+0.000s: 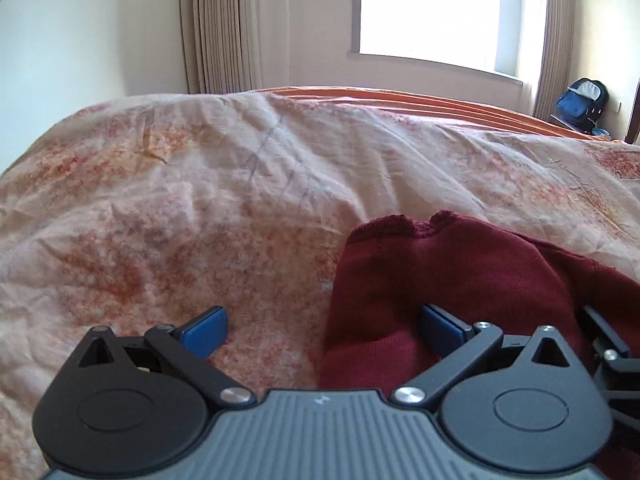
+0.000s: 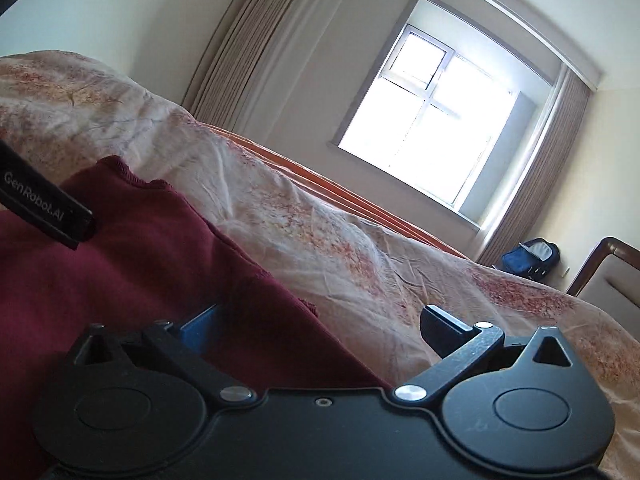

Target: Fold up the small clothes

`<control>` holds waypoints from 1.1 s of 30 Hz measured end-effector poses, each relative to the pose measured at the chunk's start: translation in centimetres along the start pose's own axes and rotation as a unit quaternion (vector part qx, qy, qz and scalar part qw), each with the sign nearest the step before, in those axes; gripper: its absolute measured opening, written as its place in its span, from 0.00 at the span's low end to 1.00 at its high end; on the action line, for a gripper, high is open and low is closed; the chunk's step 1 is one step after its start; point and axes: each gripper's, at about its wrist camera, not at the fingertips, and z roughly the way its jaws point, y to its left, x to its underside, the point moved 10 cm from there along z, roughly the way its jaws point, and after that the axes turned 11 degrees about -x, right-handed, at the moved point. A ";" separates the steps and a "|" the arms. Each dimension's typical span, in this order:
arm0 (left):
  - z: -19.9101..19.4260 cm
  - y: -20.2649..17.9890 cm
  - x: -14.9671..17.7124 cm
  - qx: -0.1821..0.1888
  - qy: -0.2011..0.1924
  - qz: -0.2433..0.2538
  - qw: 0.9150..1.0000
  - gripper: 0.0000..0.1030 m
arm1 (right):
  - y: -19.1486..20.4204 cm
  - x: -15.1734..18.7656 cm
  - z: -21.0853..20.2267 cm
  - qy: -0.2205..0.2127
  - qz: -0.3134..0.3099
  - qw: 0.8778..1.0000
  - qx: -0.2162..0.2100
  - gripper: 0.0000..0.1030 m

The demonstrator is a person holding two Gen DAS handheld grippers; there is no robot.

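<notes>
A dark red knitted garment (image 1: pixel 460 280) is found lying on a bed covered by a crumpled cream quilt with a rust-orange blotched print (image 1: pixel 180 200). In the left wrist view the garment occupies the lower right, its ribbed edge turned toward the far side of the bed.

The left gripper (image 1: pixel 324 330) is set low over the garment's near left edge. Its jaws are spread wide: the blue pad (image 1: pixel 204 330) on one side lies over bare quilt, the other blue pad (image 1: pixel 440 332) over the red knit. Nothing is clamped. The straddling of the edge is judged to be preparation for a pinch there.

The right gripper (image 2: pixel 324 328) is likewise held with jaws at full spread and nothing gripped. One finger is partly sunk behind a fold of the garment (image 2: pixel 140 280), the other stands over the quilt (image 2: pixel 360 248). It is rolled to one side, so the room appears tilted. The placing of both tools at opposite edges is judged to suit a two-handed lift and fold.

A black body lettered "GenRobot.AI" (image 2: pixel 44 208), taken to be the left gripper, crosses above the garment close to the right tool; crowding between the two is a possible hindrance. The soft, uneven quilt may be caught together with the knit.

Beyond the bed are noted beige pleated curtains (image 1: pixel 212 28), a bright window (image 2: pixel 432 120), a blue backpack (image 2: pixel 530 258) and a wooden chair frame (image 2: pixel 600 264); none obstructs the work.
</notes>
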 end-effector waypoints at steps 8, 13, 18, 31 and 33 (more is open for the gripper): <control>-6.1 3.1 2.5 0.023 0.028 0.014 0.999 0.99 | 1.8 -0.2 -9.4 0.005 0.065 0.997 -0.035 0.99; -7.7 3.9 5.6 0.031 0.012 0.013 0.999 0.99 | 3.5 4.6 -11.8 0.064 0.095 0.993 -0.023 0.99; -7.8 4.2 4.5 0.022 0.055 0.001 0.998 0.99 | 3.2 4.5 -11.8 0.076 0.119 0.990 -0.027 0.99; -11.9 2.0 7.7 0.094 0.108 0.049 0.988 1.00 | -5.5 2.4 -7.6 0.086 0.270 0.944 -0.166 0.74; -12.1 1.5 9.0 0.087 0.117 0.072 0.987 1.00 | -5.8 3.1 -5.9 0.100 0.279 0.937 -0.185 0.53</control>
